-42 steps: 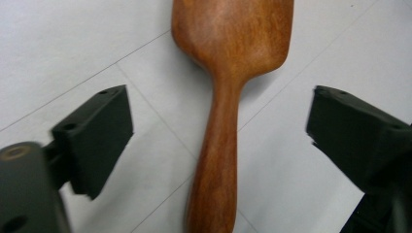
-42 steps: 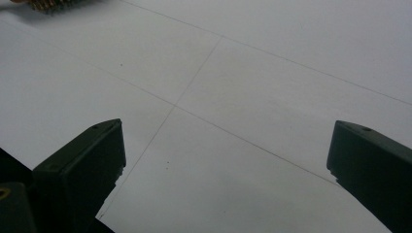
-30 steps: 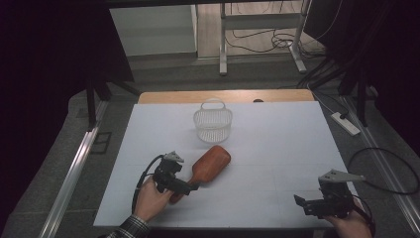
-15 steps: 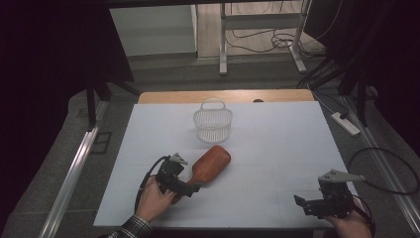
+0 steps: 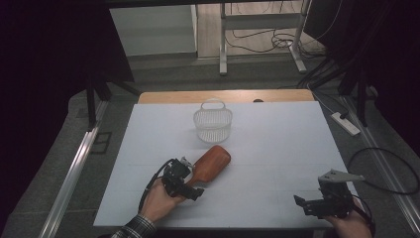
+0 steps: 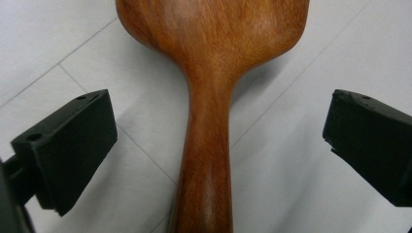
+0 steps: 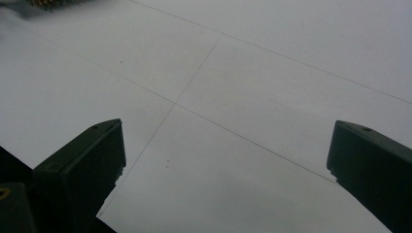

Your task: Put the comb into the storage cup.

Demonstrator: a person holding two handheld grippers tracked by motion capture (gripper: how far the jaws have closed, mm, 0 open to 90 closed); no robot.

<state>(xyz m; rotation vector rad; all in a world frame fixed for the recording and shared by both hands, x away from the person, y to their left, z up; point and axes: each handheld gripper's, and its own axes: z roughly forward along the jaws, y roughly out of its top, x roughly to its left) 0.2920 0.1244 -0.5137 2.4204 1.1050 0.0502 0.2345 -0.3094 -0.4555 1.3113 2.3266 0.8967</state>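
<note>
The wooden paddle brush (image 5: pixel 212 162) lies at lower centre of the table (image 5: pixel 277 144), its handle between your left gripper (image 6: pixel 218 145)'s spread, untouching jaws. Your right gripper (image 5: pixel 322 202) waits released, lower right.

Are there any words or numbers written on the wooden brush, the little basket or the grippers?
None: no words, numbers or signs can be read anywhere.
Wooden brush: bare wood grain, no print.
White basket: plain mesh, no label visible.
Left gripper and right gripper: plain black jaws, no markings.
White table: thin seam lines, no writing.
</note>
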